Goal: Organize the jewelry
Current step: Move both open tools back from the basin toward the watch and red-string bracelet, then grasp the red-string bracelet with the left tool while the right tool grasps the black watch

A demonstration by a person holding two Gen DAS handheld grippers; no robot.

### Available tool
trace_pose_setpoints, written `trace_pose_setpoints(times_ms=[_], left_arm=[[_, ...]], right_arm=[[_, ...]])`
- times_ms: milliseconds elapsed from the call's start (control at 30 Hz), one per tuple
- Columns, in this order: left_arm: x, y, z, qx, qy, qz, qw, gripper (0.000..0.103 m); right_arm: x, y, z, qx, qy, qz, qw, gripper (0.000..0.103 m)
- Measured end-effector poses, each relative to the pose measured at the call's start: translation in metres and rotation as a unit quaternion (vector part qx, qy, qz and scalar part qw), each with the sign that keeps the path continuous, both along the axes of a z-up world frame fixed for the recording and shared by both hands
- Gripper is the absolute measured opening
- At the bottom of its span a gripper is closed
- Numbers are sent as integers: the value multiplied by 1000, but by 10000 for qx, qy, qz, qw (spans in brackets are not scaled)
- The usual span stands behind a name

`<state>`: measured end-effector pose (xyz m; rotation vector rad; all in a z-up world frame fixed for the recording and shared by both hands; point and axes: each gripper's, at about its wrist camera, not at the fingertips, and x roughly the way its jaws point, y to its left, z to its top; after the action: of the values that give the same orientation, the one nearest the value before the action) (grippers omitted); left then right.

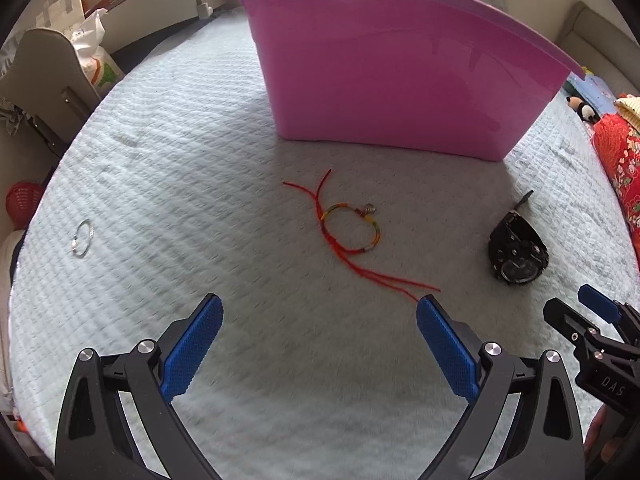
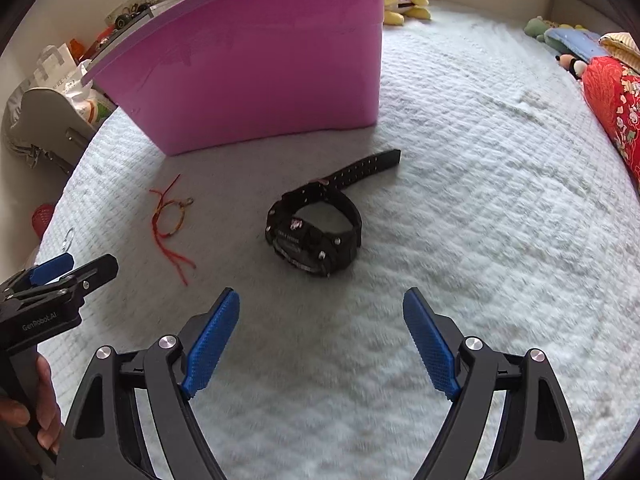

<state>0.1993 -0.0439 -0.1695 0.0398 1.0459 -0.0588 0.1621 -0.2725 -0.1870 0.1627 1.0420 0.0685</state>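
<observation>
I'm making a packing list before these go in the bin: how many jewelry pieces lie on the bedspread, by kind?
Black wristwatch: 1
Red string bracelet: 1
Silver ring: 1
Total: 3, all lying on the bedspread outside the pink bin.

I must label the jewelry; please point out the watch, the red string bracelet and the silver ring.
watch (image 2: 316, 236): right wrist view, on its case.
red string bracelet (image 1: 352, 226): left wrist view, on its loop.
silver ring (image 1: 83, 237): left wrist view, on its rim.
</observation>
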Motion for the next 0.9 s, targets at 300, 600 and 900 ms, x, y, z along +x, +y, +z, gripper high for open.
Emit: trace_pose_setpoints(times_ms=[300, 600, 900], left_arm=[[29, -1, -27, -43, -305, -41, 9995, 96], [47, 4, -37, -110, -332, -44, 9994, 96], [63, 5, -47, -170, -295, -88, 9994, 96]], right_arm=[[20, 12, -26, -92, -208, -364, 9991, 80], [31, 20, -36, -300, -304, -616, 9972, 80], [38, 24, -43, -454, -310, -740, 9957, 80]])
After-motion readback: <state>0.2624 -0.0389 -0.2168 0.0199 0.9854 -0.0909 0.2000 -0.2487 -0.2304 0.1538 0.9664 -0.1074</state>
